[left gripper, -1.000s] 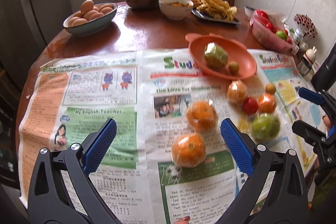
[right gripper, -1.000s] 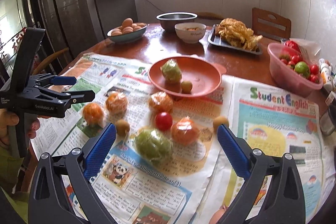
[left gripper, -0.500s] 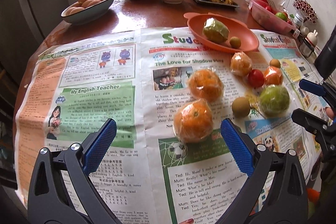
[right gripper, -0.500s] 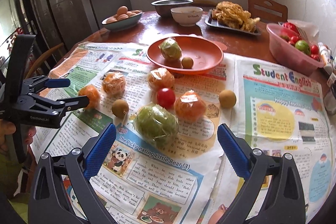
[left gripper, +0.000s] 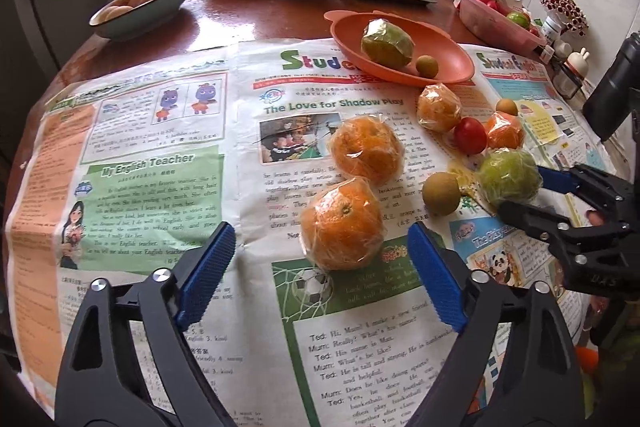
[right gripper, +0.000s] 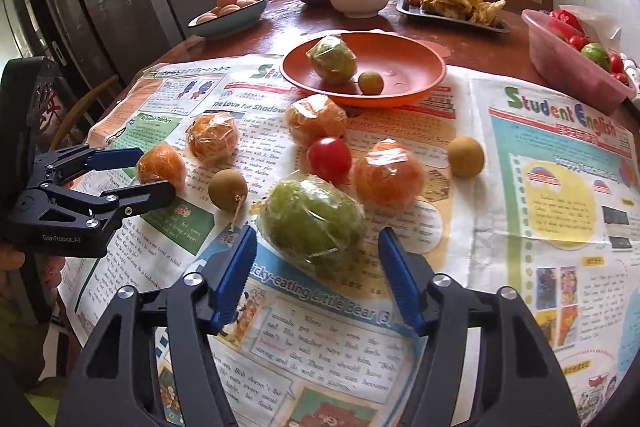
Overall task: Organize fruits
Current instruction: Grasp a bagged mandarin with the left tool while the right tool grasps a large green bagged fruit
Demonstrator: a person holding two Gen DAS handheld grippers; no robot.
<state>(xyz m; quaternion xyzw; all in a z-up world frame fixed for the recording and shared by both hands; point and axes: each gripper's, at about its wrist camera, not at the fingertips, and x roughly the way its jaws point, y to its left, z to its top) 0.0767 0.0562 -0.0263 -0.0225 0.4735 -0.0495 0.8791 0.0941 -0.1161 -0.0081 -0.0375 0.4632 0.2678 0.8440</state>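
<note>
Left view: right gripper (left gripper: 524, 197) body cut off by right frame edge; its near finger hides the lower right of the wrapped green fruit (left gripper: 508, 177). Right view: pink tub (right gripper: 572, 67) contents partly hidden by its wall. Small newspaper (right gripper: 540, 187) print too blurred to read.

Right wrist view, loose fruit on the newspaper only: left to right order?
Wrapped orange by the left gripper → second wrapped orange → brown longan → red tomato → wrapped orange → round longan.
</note>
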